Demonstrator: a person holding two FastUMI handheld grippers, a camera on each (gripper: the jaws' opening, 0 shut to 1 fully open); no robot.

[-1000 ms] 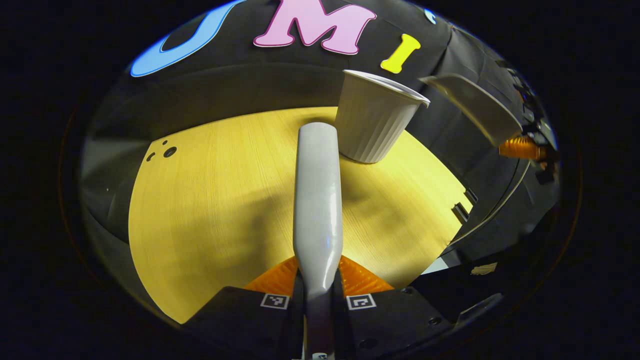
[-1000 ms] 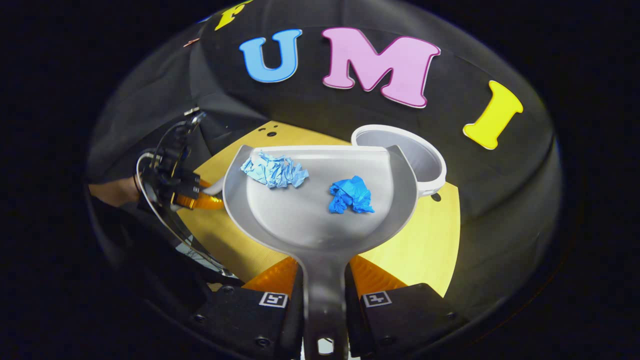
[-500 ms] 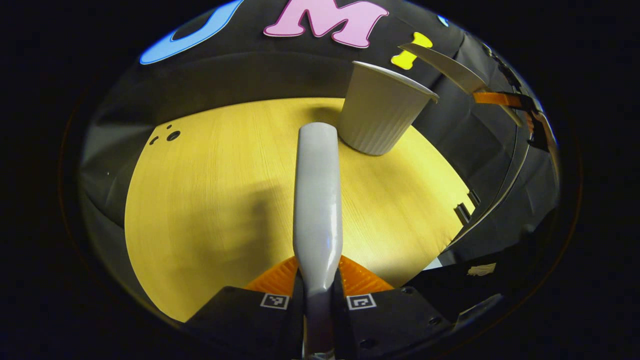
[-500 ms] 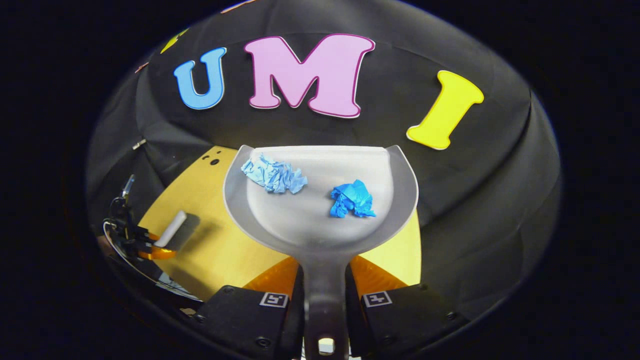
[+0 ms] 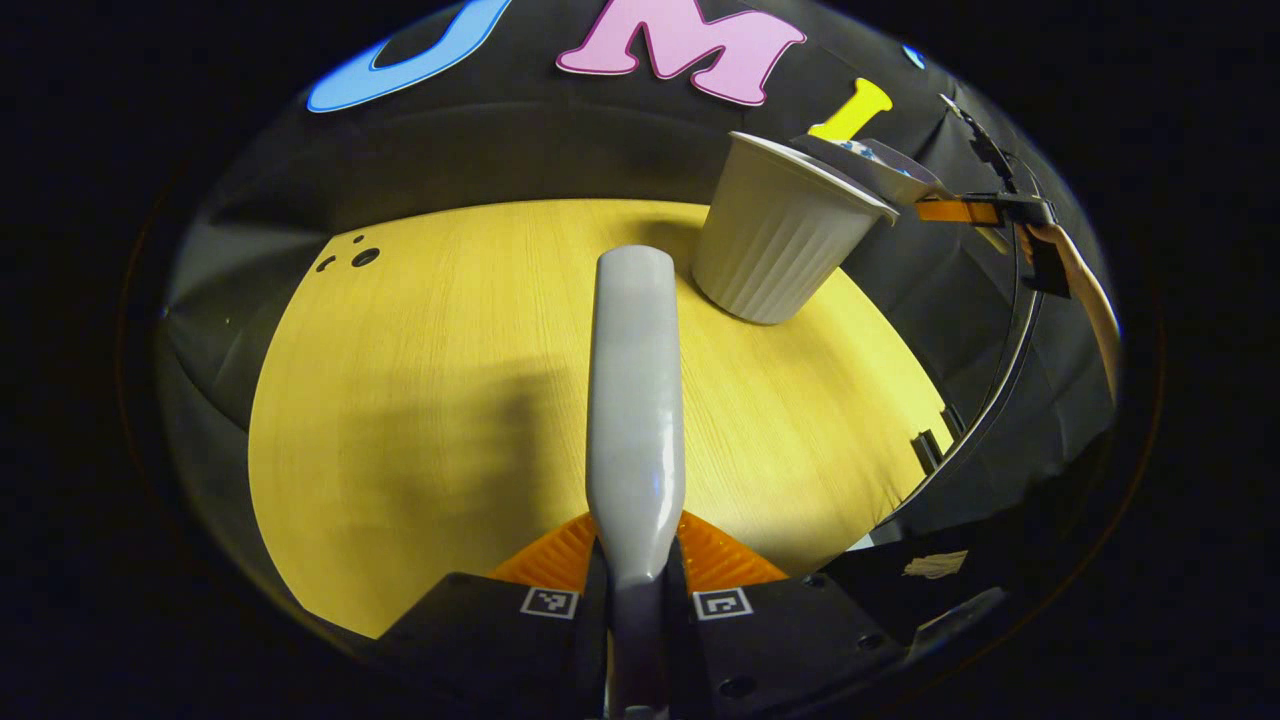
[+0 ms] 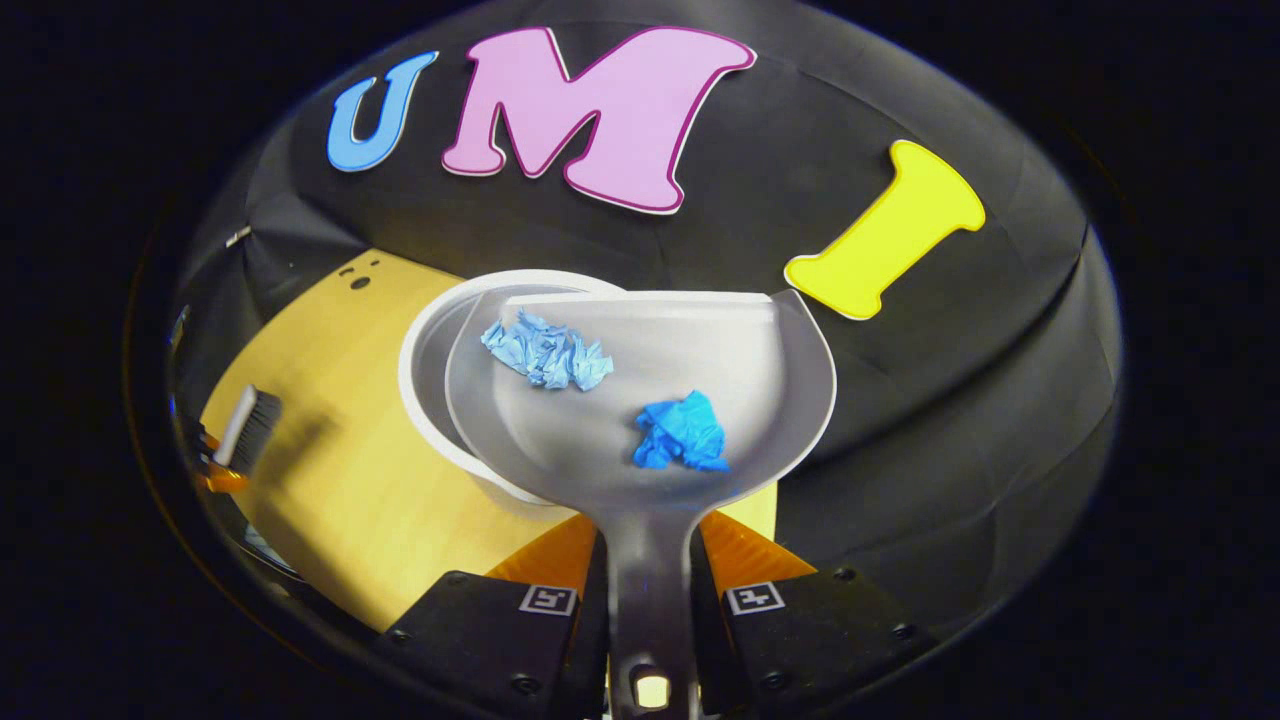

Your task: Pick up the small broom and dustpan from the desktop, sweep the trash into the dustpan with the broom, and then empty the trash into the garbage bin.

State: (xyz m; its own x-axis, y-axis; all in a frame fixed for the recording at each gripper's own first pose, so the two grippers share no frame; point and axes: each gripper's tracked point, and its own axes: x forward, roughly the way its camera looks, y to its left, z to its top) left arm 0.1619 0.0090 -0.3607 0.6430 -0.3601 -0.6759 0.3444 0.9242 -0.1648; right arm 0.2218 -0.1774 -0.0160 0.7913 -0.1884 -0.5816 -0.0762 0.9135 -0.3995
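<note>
My left gripper (image 5: 636,545) is shut on the grey handle of the small broom (image 5: 636,400), which points out over the wooden table (image 5: 430,380). The white ribbed bin (image 5: 775,240) stands at the far right of the table. My right gripper (image 6: 648,545) is shut on the handle of the grey dustpan (image 6: 760,380). The pan hangs over the bin's rim (image 6: 425,350). A light blue paper wad (image 6: 545,352) and a darker blue wad (image 6: 683,433) lie in the pan. The broom's bristles (image 6: 250,425) show far left in the right gripper view.
Small holes (image 5: 362,257) mark the table's far left corner. A bracket (image 5: 925,445) sits at the table's right edge, with a cable (image 5: 1010,340) arcing beside it. A hand (image 5: 1085,290) holds the right gripper behind the bin.
The dustpan has swung left and now hangs over the bin's mouth. The darker wad has slid a little toward the handle. The broom has hardly moved.
</note>
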